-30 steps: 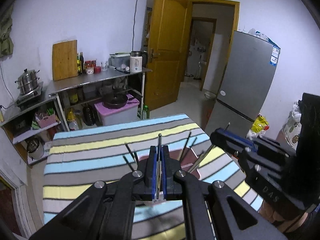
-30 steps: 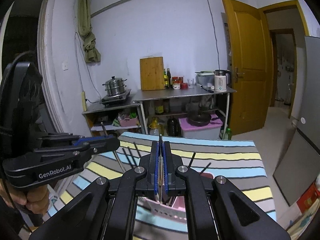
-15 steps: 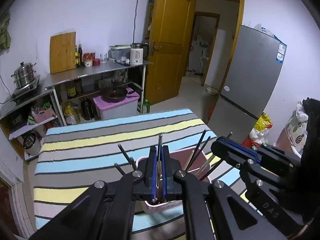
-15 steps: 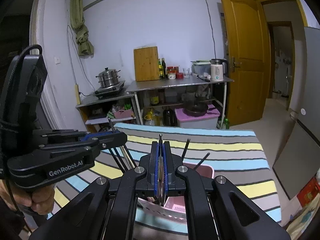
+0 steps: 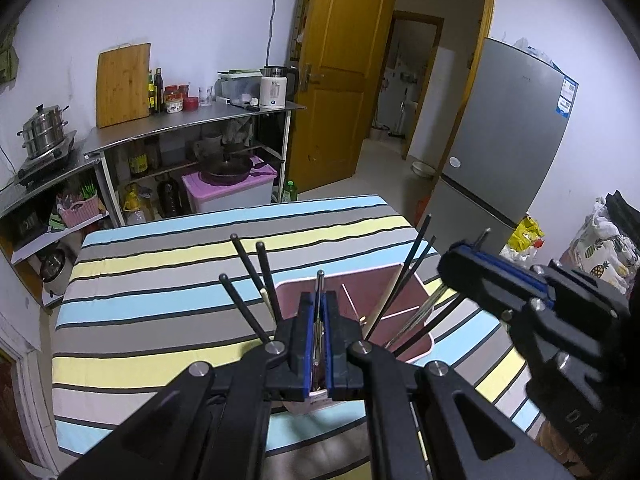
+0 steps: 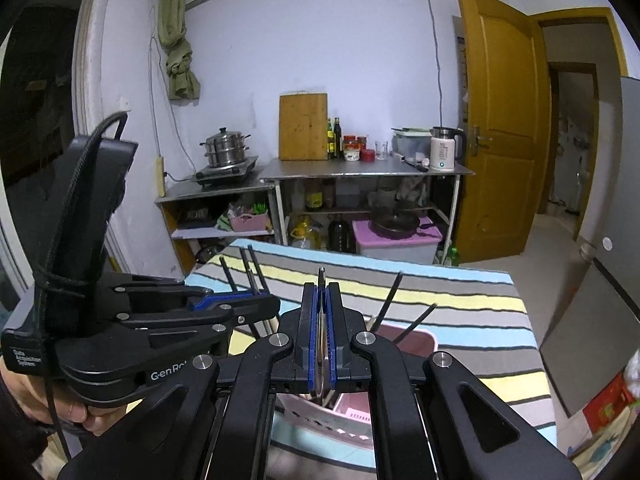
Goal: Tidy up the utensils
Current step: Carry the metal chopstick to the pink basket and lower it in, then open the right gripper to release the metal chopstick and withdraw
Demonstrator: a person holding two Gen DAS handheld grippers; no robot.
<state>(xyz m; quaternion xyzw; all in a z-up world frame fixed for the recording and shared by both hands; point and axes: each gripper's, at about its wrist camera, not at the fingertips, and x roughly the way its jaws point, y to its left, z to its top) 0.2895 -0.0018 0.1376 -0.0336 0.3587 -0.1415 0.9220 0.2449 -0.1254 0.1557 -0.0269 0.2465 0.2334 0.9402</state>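
Pink plastic bin (image 5: 404,292): your smooth, square-cornered utensil holder stands on the near right part of the table, right under both grippers; an inner divider wall shows inside it.
Tablecloth (image 5: 168,280): soft woven fabric in blue, grey and pale yellow stripes with thin black lines between.
Left gripper (image 5: 319,312): matte black plastic with blue pads; you have it clenched on a thin metal utensil (image 5: 319,280), a slim shiny rod with a rounded tip poking out above the fingertips, its lower end down in the bin.
Right gripper (image 6: 321,312): same build, clamped tight on another thin metal utensil (image 6: 321,276), flat and silvery, standing upright between the pads over the bin.
Black chopsticks (image 5: 248,256): thin, straight, matte sticks; you can count three leaning out to the left of the bin and two more leaning to the right, all angled outward.
Pale stick (image 5: 267,302): one cream-coloured stick among the left three.
Your hand (image 6: 86,416): wrapped round the left gripper's handle, near left in the right wrist view.
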